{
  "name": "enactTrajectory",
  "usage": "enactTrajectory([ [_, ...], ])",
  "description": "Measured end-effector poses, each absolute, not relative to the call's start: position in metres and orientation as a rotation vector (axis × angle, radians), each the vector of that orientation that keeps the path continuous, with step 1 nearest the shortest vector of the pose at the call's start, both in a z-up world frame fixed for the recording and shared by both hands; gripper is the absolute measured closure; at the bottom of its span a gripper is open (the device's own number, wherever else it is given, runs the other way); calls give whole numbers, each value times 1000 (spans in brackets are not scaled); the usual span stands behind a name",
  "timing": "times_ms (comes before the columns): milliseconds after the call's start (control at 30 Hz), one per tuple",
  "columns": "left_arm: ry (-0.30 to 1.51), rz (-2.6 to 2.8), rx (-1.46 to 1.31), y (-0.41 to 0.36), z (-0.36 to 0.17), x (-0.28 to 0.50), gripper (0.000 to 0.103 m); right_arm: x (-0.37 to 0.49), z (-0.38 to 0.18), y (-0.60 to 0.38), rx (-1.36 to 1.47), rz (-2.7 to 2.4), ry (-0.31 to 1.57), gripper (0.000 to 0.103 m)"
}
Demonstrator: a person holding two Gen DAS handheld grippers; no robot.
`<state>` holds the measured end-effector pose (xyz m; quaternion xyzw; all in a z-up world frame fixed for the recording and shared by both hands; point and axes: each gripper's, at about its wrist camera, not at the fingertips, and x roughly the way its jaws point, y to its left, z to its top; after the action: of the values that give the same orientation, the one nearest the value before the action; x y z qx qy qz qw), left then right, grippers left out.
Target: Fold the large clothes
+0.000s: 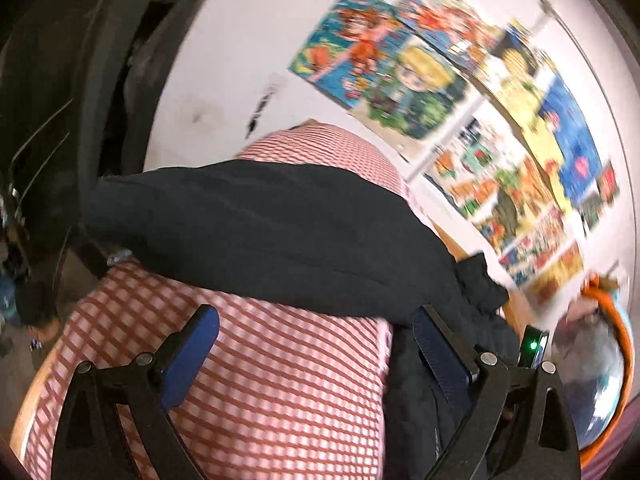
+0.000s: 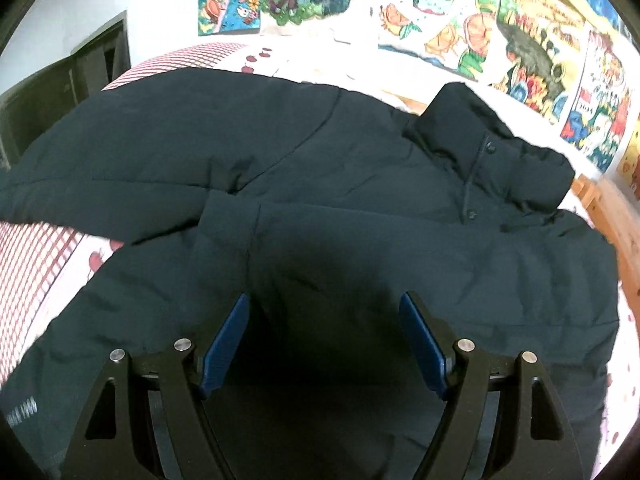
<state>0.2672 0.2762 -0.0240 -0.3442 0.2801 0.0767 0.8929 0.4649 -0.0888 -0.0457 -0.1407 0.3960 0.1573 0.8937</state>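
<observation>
A large dark puffer jacket (image 2: 360, 184) lies spread on a bed with a red-and-white checked sheet (image 2: 28, 256). Its collar (image 2: 488, 148) points toward the wall and one sleeve (image 2: 120, 152) stretches out to the left. My right gripper (image 2: 324, 300) hovers open over the jacket's body, nothing pinched between its blue pads. In the left wrist view the jacket (image 1: 260, 224) crosses the picture ahead of my left gripper (image 1: 316, 314). That gripper is open wide above the checked sheet (image 1: 280, 380), its right finger over the jacket's edge, holding nothing.
Colourful posters (image 2: 440, 20) cover the wall behind the bed. A dark cabinet (image 1: 100, 80) stands at the left. The wooden bed frame (image 2: 616, 216) shows at the right. An orange-rimmed shiny object (image 1: 600, 360) sits at the right edge of the left wrist view.
</observation>
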Motion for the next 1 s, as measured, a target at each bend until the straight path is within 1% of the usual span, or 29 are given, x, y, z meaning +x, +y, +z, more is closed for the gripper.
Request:
enactTrajectory([
  [167,582,242,-851,310,-46,279,5,493,-56,-67,-246,317,830,30],
  [233,575,246,-896,318,-52,285,7,502,-66,-53,-274,312,833,30],
  [300,555,250,-884,320,-52,289,8,507,-78,-41,-326,296,838,30],
  [333,548,253,-868,320,-51,291,12,508,-83,-36,-352,286,843,29],
  [367,545,264,-840,320,-49,294,19,508,-91,-32,-379,269,841,24],
  [400,546,273,-825,320,-48,296,22,507,-96,-30,-390,255,833,20],
  [467,557,292,-814,322,-49,300,37,505,-102,-32,-382,238,814,16],
  [500,567,305,-812,323,-50,302,41,504,-103,-34,-366,241,810,15],
  [533,576,318,-808,325,-51,304,50,503,-105,-37,-349,246,809,14],
  [600,576,326,-793,327,-52,304,61,503,-107,-43,-316,256,812,11],
  [633,567,327,-775,326,-51,304,73,502,-108,-46,-300,262,812,10],
  [667,551,322,-746,325,-49,303,82,502,-109,-49,-290,267,811,9],
  [767,498,309,-650,315,-39,301,91,501,-111,-54,-270,278,804,9],
  [867,418,282,-548,301,-17,298,93,498,-105,-59,-251,286,799,9],
  [1000,284,212,-379,267,27,296,93,485,-76,-86,-98,337,795,9],
])
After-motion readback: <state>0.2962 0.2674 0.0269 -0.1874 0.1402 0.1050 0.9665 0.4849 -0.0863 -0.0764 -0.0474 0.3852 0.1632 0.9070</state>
